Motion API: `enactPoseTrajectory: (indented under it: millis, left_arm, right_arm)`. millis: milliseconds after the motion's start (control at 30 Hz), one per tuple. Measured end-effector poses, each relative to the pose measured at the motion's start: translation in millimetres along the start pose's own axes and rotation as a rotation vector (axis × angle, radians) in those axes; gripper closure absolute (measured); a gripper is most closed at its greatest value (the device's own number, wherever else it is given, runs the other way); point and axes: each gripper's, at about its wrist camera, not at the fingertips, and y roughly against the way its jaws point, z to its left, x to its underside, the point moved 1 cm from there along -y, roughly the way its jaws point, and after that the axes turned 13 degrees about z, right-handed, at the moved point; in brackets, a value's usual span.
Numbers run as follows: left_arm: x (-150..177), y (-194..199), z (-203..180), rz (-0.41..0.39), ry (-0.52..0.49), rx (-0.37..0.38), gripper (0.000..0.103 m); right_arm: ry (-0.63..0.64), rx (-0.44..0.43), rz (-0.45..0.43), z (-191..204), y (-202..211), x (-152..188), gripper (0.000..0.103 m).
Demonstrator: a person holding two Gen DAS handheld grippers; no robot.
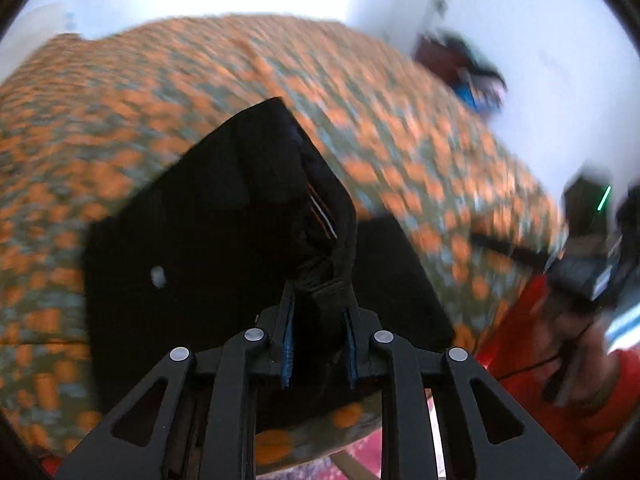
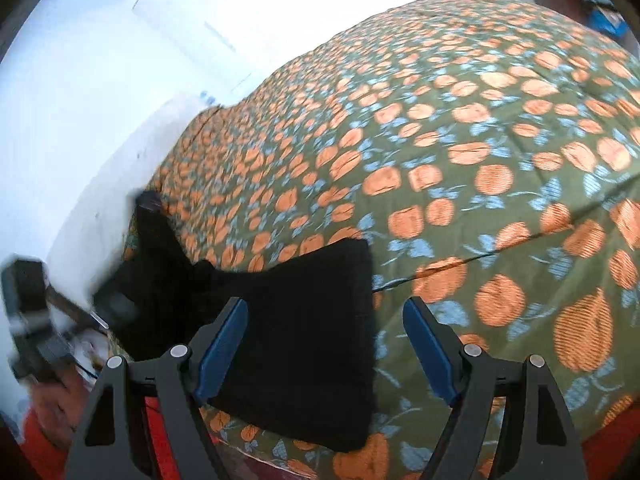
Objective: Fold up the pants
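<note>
Black pants point(image 1: 224, 208) lie on a bed with a green cover printed with orange fruit point(image 1: 120, 92). My left gripper point(image 1: 320, 300) is shut on a bunched black edge of the pants and lifts it off the bed. In the right wrist view the pants point(image 2: 304, 340) lie flat near the bed's front edge, with one part raised at the left point(image 2: 160, 240). My right gripper point(image 2: 324, 308) is open and empty, its blue pads on either side above the flat cloth. The left view is blurred.
The bed cover point(image 2: 480, 140) stretches far to the right and back. White walls point(image 2: 100, 80) stand behind the bed. The other gripper and a hand in a red sleeve point(image 1: 580, 300) show at the right of the left view. A thin dark cord point(image 2: 500, 248) crosses the cover.
</note>
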Motion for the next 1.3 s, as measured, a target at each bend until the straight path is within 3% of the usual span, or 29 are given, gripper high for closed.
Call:
enactPoseTrajectory:
  millis: [100, 133, 200, 267, 333, 367, 467, 567, 600, 633, 700, 767, 867, 900, 967, 1000, 1067, 1133, 1200, 1300]
  left_arm:
    - [10, -45, -28, 0.125, -0.058, -0.019, 0.072]
    - [12, -41, -30, 0.112, -0.060, -0.016, 0.064]
    - [16, -18, -22, 0.074, -0.048, 0.096, 0.048]
    - [18, 11, -4, 0.010, -0.004, 0.171, 0.043]
    - [19, 43, 25, -0.071, 0.060, 0.127, 0.042]
    - [20, 52, 38, -0.100, 0.090, 0.101, 0.042]
    - [37, 71, 90, -0.150, 0.222, -0.054, 0.043]
    - [59, 49, 121, -0.097, 0.279, -0.216, 0.055]
    - [63, 36, 126, -0.060, 0.280, -0.221, 0.066]
    - [69, 17, 129, 0.001, 0.284, -0.196, 0.074]
    - [77, -7, 123, 0.050, 0.268, -0.112, 0.074]
    - [78, -19, 104, 0.060, 0.188, -0.073, 0.074]
    - [73, -20, 83, 0.070, 0.088, -0.099, 0.089]
    - [71, -18, 83, 0.071, 0.095, -0.075, 0.091]
    - [70, -4, 94, 0.041, 0.171, 0.003, 0.091]
    - [70, 4, 98, 0.020, 0.198, 0.015, 0.090]
    - [70, 32, 102, -0.060, 0.234, 0.004, 0.084]
    - [66, 56, 105, -0.127, 0.255, -0.023, 0.061]
    - [62, 75, 113, -0.190, 0.289, -0.042, 0.049]
    - [62, 86, 121, -0.230, 0.334, -0.045, 0.046]
  right_arm:
    - [-0.028, -0.009, -0.019, -11, 7, 0, 0.023]
    - [-0.036, -0.015, -0.023, -13, 9, -1, 0.023]
    - [-0.049, -0.041, -0.032, -15, 15, 0, 0.023]
    - [-0.060, -0.103, -0.026, -15, 16, 0, 0.023]
    - [-0.083, -0.200, 0.001, -15, 11, -1, 0.023]
    - [-0.105, -0.294, 0.040, -13, 2, -1, 0.023]
    - [-0.110, -0.412, 0.143, 3, -25, -1, 0.023]
    - [-0.061, -0.376, 0.277, 24, -58, 1, 0.023]
    - [-0.041, -0.329, 0.325, 29, -70, 2, 0.024]
    - [-0.028, -0.299, 0.356, 32, -79, 3, 0.024]
    - [-0.026, -0.246, 0.438, 36, -100, 6, 0.024]
    - [-0.022, -0.230, 0.478, 39, -114, 6, 0.024]
    - [0.012, -0.233, 0.514, 54, -128, 5, 0.039]
    - [0.044, -0.193, 0.527, 62, -133, 5, 0.052]
    - [0.129, -0.063, 0.537, 76, -135, 6, 0.073]
    - [0.136, -0.058, 0.532, 79, -133, 6, 0.076]
    - [0.137, -0.089, 0.494, 85, -119, 1, 0.079]
    - [0.147, -0.147, 0.436, 92, -95, -4, 0.079]
    - [0.163, -0.174, 0.384, 96, -70, -10, 0.079]
    - [0.151, -0.181, 0.339, 89, -45, -16, 0.080]
